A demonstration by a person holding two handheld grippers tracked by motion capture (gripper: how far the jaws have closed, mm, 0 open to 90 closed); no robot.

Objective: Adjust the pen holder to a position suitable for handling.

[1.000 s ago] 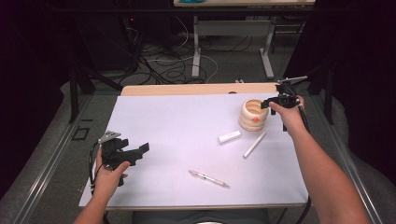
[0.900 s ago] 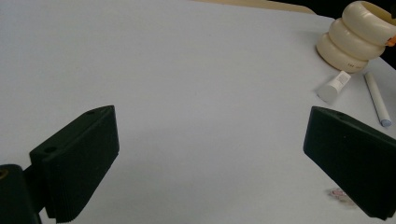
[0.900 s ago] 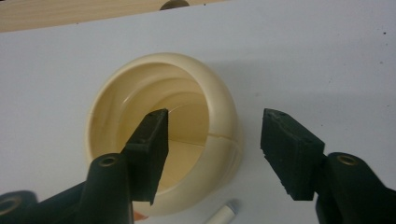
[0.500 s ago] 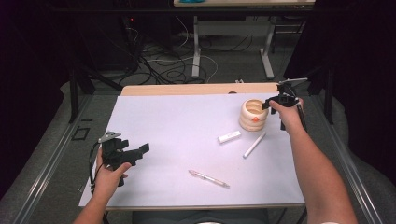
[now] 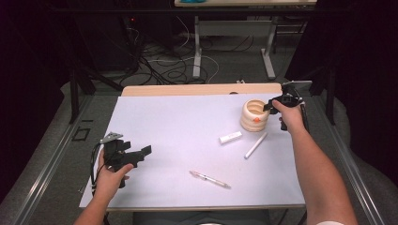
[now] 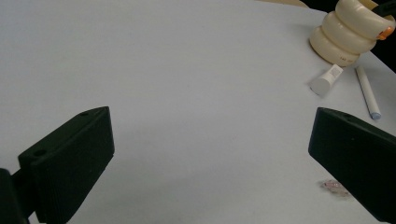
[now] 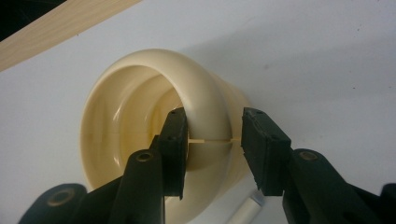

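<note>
A cream ribbed holder [image 5: 255, 115] with an orange mark stands at the far right of the white table top [image 5: 187, 126]. My right gripper [image 5: 268, 107] straddles its rim. In the right gripper view one jaw is inside the holder [image 7: 140, 107] against the wall, and the other stands outside with a thin gap. Its jaws [image 7: 214, 140] have just been closing around the rim. My left gripper [image 5: 143, 154] rests open near the front left, nothing between its jaws [image 6: 210, 158].
A short white tube [image 5: 230, 138] and a white stick [image 5: 255, 145] lie just in front of the holder. A clear pen [image 5: 210, 179] lies near the front edge. A wooden strip [image 5: 187, 90] borders the far side, with cables on the floor beyond.
Both hands stay where they were in the high view; no object has shifted.
</note>
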